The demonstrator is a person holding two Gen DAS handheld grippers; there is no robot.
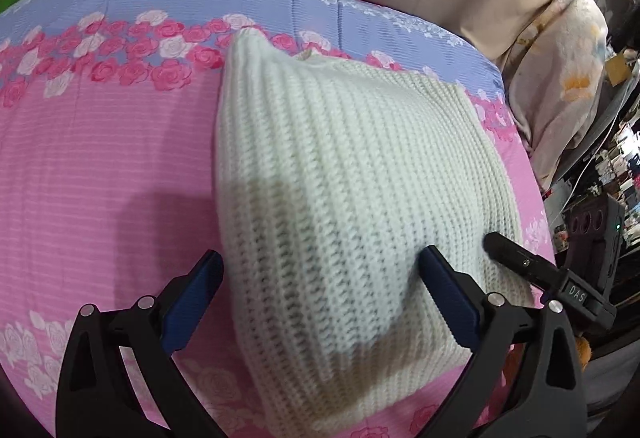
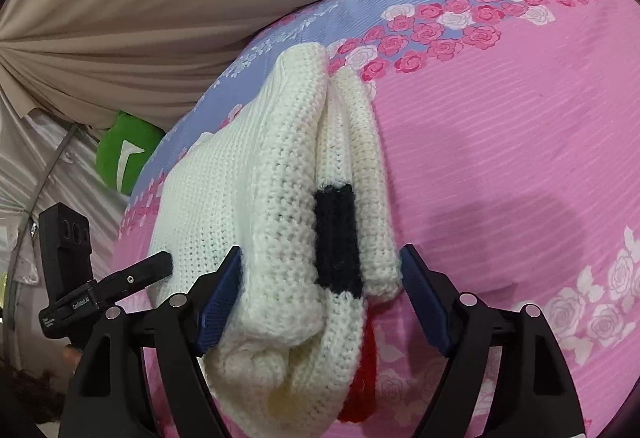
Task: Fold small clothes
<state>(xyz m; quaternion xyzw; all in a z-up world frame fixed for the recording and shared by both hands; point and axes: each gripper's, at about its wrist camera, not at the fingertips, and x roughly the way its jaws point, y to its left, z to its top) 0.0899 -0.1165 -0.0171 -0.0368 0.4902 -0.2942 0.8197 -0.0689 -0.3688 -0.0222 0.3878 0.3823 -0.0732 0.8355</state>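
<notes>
Both my claws, left [image 1: 320,270] and right [image 2: 320,270], gape wide, gripping nothing, straddling the folded knit [image 1: 340,174] on the bed [image 1: 100,166]. Closing carelessly could snag 1 layer and undo the fold.

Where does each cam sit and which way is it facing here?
Left wrist: behind the open left hand-held gripper, looking along the folded white knit on the floral bedspread; right hand-held gripper at right.
Right wrist: behind the open right hand-held gripper straddling the knit's layered edge; left gripper at left.
Shared: knit, bedspread, each other's gripper.
</notes>
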